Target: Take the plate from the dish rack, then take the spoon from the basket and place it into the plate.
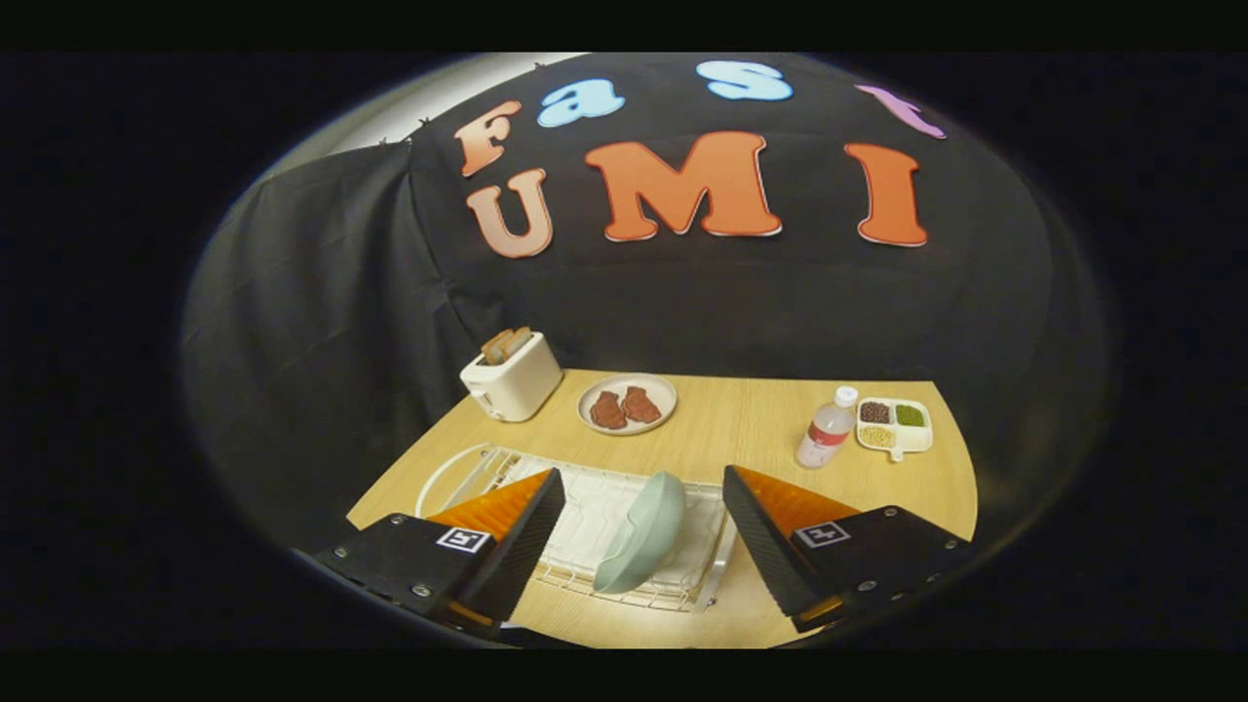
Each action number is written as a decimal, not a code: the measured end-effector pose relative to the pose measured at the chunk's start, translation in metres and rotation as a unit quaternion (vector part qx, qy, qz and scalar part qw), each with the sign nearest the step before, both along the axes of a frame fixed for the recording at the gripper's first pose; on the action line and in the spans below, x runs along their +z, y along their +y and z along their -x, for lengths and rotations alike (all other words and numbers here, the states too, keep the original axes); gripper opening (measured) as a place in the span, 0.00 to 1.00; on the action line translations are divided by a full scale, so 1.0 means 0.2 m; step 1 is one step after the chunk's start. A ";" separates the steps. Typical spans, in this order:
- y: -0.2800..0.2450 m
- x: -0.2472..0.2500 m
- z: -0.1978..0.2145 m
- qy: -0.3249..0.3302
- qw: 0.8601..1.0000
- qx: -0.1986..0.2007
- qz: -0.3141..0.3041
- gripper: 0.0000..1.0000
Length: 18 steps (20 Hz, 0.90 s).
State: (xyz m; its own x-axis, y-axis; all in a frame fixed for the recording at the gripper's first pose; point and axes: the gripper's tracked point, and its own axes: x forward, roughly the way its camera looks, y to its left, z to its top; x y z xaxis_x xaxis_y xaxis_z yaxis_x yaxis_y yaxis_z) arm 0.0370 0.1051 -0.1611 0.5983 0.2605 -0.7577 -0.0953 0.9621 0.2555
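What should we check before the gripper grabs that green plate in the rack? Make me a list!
1. Fingers open wide enough: ok. The gripper is open and holds nothing.
2. Plate lined up: ok. The plate stands on edge, tilted, in the rack, between the two fingers.
3. Fingers touching the plate: not ok yet; there is a gap on both sides.
4. Nothing blocking the plate: ok. The toaster, meat plate, bottle and snack tray sit beyond the rack.
5. Room on the table to set the plate down: ok.
6. Spoon and basket ready: cannot tell.
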 end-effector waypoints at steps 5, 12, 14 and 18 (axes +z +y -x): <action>-0.02 -0.27 0.06 0.118 0.993 -0.018 0.021 0.82; 0.09 -0.48 0.12 0.209 0.978 0.006 0.025 0.67; 0.13 -0.54 0.15 0.235 0.972 0.007 0.030 0.66; 0.17 -0.63 0.20 0.262 0.964 0.005 0.052 0.63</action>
